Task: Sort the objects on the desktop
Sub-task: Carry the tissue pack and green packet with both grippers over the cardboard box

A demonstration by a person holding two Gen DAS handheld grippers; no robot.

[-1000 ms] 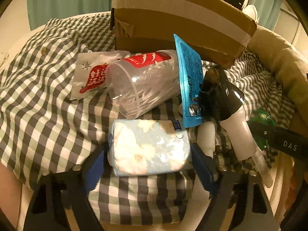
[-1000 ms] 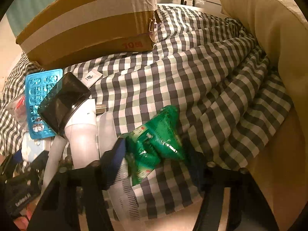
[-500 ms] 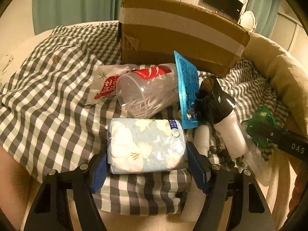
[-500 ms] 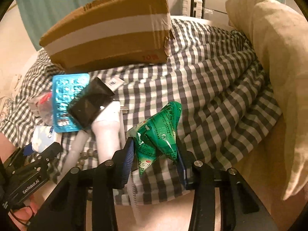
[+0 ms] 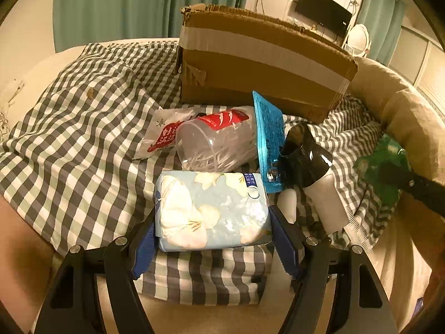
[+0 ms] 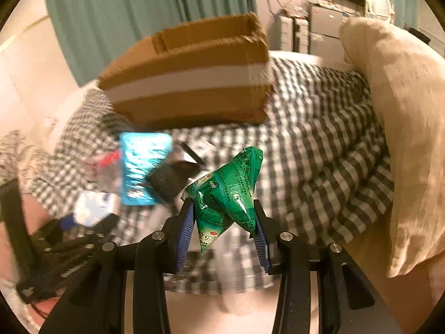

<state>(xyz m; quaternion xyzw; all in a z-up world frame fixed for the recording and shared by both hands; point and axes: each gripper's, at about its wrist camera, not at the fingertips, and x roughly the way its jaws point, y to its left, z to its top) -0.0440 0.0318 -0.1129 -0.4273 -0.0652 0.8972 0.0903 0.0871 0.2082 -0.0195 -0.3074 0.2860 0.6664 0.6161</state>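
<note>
A checked cloth (image 5: 83,128) covers the surface, with a taped cardboard box (image 5: 258,64) at its back. Before the box lie a clear plastic tub (image 5: 219,144) and a blue blister card (image 5: 268,142). The left claw (image 5: 212,239) clamps a floral tissue pack (image 5: 211,211) at the cloth's near edge. The right claw (image 6: 224,224) grips a green sachet (image 6: 228,192), clear of the cloth.

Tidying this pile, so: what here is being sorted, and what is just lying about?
In the job:
- floral tissue pack, in left gripper
- green packet, in right gripper
- cardboard box

Lying about:
- checked cloth
- beige cushion
- teal curtain
</note>
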